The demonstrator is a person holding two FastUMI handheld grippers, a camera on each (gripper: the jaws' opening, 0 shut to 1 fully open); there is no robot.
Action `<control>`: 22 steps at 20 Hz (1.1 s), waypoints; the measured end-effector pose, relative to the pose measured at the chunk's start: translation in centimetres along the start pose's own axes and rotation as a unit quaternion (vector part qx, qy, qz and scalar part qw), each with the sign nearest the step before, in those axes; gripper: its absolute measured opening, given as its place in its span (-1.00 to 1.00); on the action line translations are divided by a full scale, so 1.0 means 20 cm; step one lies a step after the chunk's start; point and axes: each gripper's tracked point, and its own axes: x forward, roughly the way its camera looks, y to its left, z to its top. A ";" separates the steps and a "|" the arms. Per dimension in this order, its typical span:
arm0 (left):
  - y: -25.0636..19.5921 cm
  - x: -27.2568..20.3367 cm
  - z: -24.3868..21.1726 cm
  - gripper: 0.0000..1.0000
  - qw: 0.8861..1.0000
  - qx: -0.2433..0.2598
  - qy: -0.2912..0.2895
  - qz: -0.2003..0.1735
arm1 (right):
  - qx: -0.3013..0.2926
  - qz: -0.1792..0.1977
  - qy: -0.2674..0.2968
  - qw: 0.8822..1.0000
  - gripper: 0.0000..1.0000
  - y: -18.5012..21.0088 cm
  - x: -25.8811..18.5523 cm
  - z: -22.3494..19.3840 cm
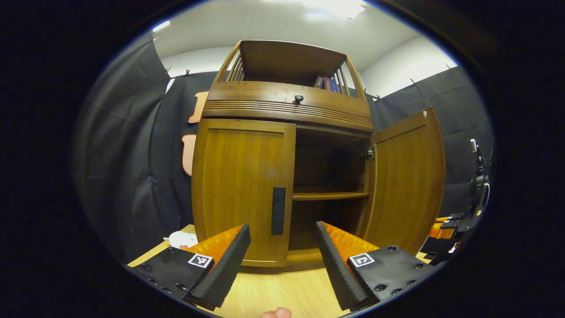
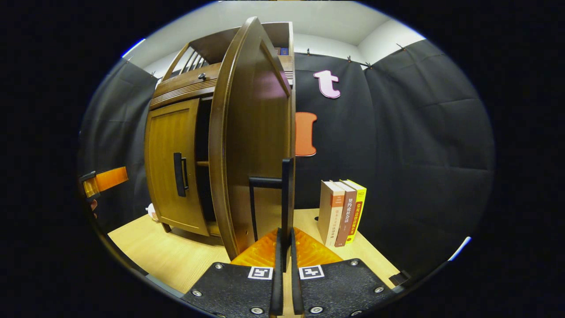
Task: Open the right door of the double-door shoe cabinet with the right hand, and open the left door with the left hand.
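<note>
Halfway: right door (image 1: 408,181) swung open, right gripper (image 2: 284,247) clamped on its handle (image 2: 286,194). Left door (image 1: 242,194) (centre-left) shut; left gripper (image 1: 282,260) spread before it.

Evenly and brightly lit from a ceiling light (image 1: 340,6) high above the jaws, blown out to white glare in the left gripper view. Deep shadow inside the shoe cabinet (image 1: 329,172) ahead of the jaws; soft sheen on the open right door (image 2: 256,145). Sharp at centre, with strong fisheye bowing of straight edges toward the rim.
</note>
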 end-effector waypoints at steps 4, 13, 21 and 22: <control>0.01 0.00 -0.02 0.99 1.000 -0.002 0.004 0.004 | 0.012 0.016 -0.010 1.000 -0.93 -0.09 0.01 0.02; 0.00 0.01 -0.04 0.93 1.000 -0.001 0.011 -0.004 | 0.038 0.080 -0.024 0.996 -0.96 -0.31 0.04 0.02; -0.01 0.02 -0.05 0.93 1.000 -0.003 0.014 -0.010 | 0.058 0.081 -0.007 0.995 -0.80 -0.37 -0.12 -0.03; -0.01 0.02 -0.05 0.87 1.000 -0.003 0.016 -0.011 | 0.047 0.059 -0.008 0.997 -0.79 -0.40 -0.13 -0.03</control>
